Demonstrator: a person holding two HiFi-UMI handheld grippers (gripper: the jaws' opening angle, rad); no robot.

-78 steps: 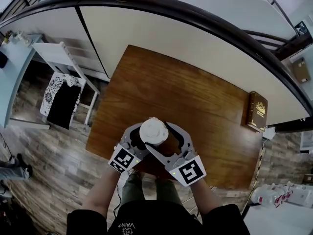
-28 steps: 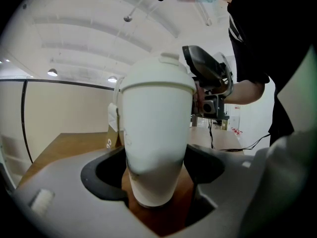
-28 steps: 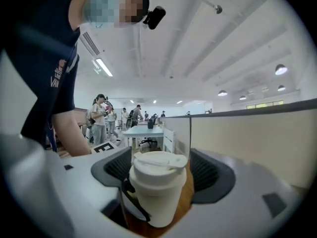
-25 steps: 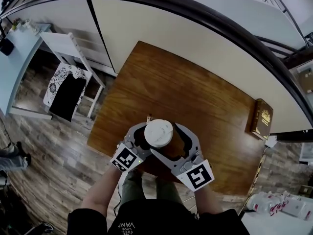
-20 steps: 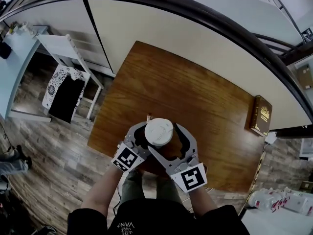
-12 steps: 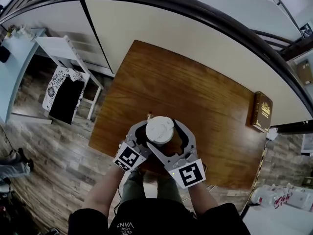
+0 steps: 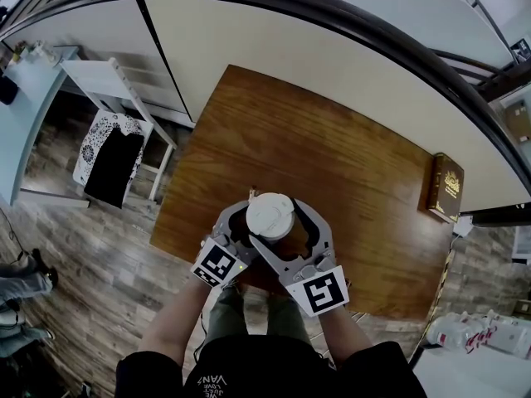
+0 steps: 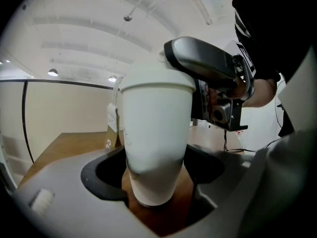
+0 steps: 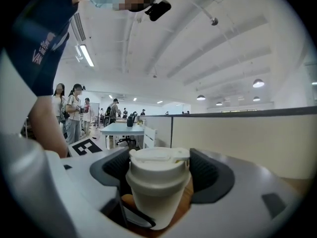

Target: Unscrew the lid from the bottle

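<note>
A white bottle (image 7: 270, 216) with a white lid stands near the front edge of the brown wooden table (image 7: 332, 156). My left gripper (image 7: 251, 232) comes in from the lower left and is shut on the bottle's tapered lower body (image 8: 153, 182), one dark pad on each side. My right gripper (image 7: 286, 226) comes in from the lower right, higher up, and is shut on the lid (image 9: 158, 160). The left gripper view shows the right gripper (image 8: 208, 68) reaching across the bottle's top. From the head view the lid hides the bottle's body.
A brown book (image 7: 438, 187) lies at the table's right edge. A white chair (image 7: 112, 98) with a black-and-white cloth stands left of the table. A pale partition wall (image 7: 332, 65) runs behind it. Several people (image 9: 74, 113) stand far off.
The right gripper's marker cube has swung slightly left around the lid over the last second. The bottle and the left gripper stay in place.
</note>
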